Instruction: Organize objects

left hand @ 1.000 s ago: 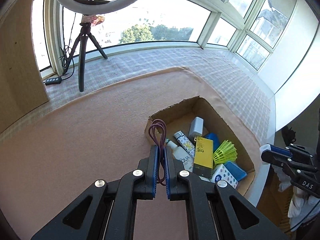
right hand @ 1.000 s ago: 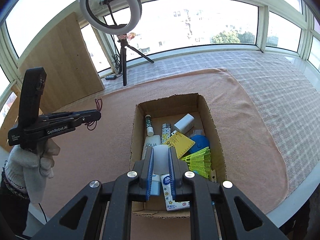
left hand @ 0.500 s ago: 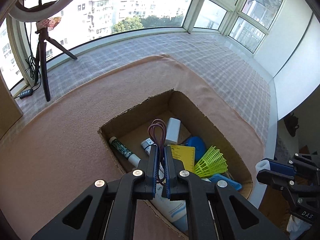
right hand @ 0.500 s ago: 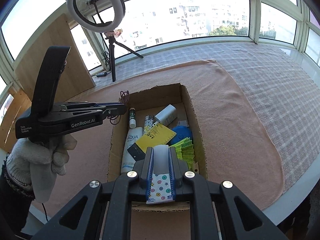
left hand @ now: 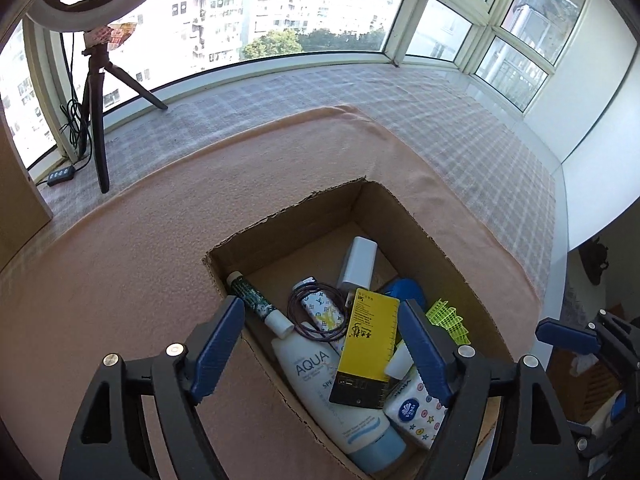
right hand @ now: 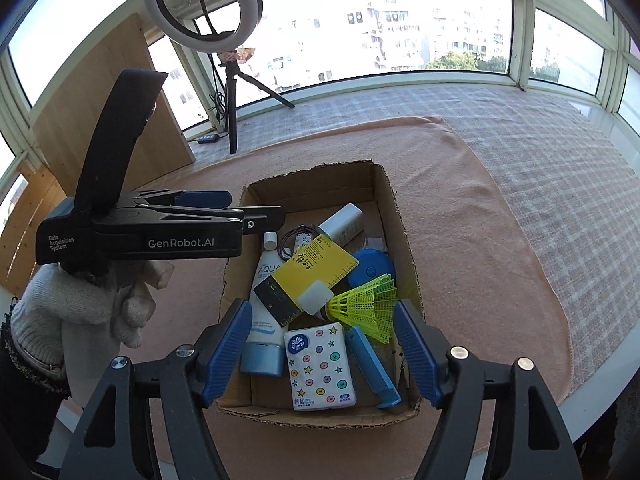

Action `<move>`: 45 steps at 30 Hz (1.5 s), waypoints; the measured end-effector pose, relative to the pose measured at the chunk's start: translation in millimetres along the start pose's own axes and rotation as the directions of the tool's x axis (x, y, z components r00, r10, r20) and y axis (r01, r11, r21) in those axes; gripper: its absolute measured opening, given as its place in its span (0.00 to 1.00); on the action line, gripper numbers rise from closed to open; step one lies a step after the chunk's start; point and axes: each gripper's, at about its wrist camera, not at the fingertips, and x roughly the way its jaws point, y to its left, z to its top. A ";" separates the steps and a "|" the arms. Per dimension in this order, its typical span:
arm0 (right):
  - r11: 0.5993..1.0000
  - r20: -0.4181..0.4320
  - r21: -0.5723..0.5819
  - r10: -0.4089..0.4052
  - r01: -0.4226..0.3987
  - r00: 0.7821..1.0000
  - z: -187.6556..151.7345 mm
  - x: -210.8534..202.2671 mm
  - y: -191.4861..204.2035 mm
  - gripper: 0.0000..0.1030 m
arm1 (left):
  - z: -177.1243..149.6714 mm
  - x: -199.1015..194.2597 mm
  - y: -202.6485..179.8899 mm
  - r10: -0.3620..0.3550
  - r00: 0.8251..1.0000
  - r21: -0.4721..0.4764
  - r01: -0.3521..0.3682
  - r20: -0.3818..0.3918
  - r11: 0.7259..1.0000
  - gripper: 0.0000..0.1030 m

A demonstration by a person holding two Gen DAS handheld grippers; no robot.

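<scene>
An open cardboard box [left hand: 288,220] [right hand: 384,188] sits on a peach cloth and holds several items. A coiled purple cable [left hand: 316,312] [right hand: 289,240] lies inside on a patterned tube, beside a white AQUA bottle [left hand: 320,376] [right hand: 264,300] and a yellow box [left hand: 368,336] [right hand: 316,268]. A small white bottle [right hand: 314,298] lies on the yellow box next to a yellow-green shuttlecock [right hand: 366,308]. A Vinda tissue pack [right hand: 320,364] [left hand: 416,404] lies at the near end. My left gripper [left hand: 320,344] is open and empty above the box. My right gripper [right hand: 322,350] is open and empty above the box's near end.
A ring light on a tripod [right hand: 230,76] [left hand: 94,92] stands by the window at the back left. A wooden panel [right hand: 108,100] leans at the left. A checked mat [right hand: 540,152] covers the sill beyond the cloth. A blue disc [right hand: 370,268] and a blue case [right hand: 372,364] lie in the box.
Both grippers have opened. The purple cable left my left gripper and lies in the box. The small white bottle left my right gripper and lies on the yellow box.
</scene>
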 end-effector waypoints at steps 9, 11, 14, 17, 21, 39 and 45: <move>1.000 0.006 -0.001 -0.008 0.008 1.000 1.4 -0.5 6.2 0.67 | -6.4 -18.5 5.7 0.010 1.000 0.001 -0.010 0.020 1.000 0.79; 1.000 0.004 -0.003 -0.010 0.010 1.000 1.2 0.1 8.9 0.67 | -8.1 -24.0 7.6 0.016 0.999 0.001 -0.016 0.030 1.000 0.79; 1.000 0.005 -0.008 -0.014 0.014 1.000 1.4 0.1 14.4 0.67 | -12.5 -31.7 12.0 0.033 0.999 0.000 -0.033 0.041 0.999 0.79; 1.000 0.010 -0.016 -0.015 0.016 1.000 2.2 -1.2 20.8 0.67 | -19.3 -39.6 19.7 0.039 0.998 -0.017 -0.039 0.047 0.999 0.79; 0.999 0.017 -0.030 -0.013 0.014 1.000 3.2 -3.2 32.6 0.67 | -28.6 -53.1 32.6 0.046 0.997 -0.046 -0.043 0.062 0.998 0.79; 0.989 0.015 -0.135 0.068 -0.066 0.998 5.1 2.4 126.6 0.67 | -108.7 -164.7 113.6 0.182 0.973 -0.181 -0.156 0.142 0.971 0.79; 0.982 0.013 -0.162 0.098 -0.094 0.995 2.4 6.4 161.6 0.67 | -145.9 -203.2 146.2 0.238 0.961 -0.245 -0.199 0.139 0.949 0.79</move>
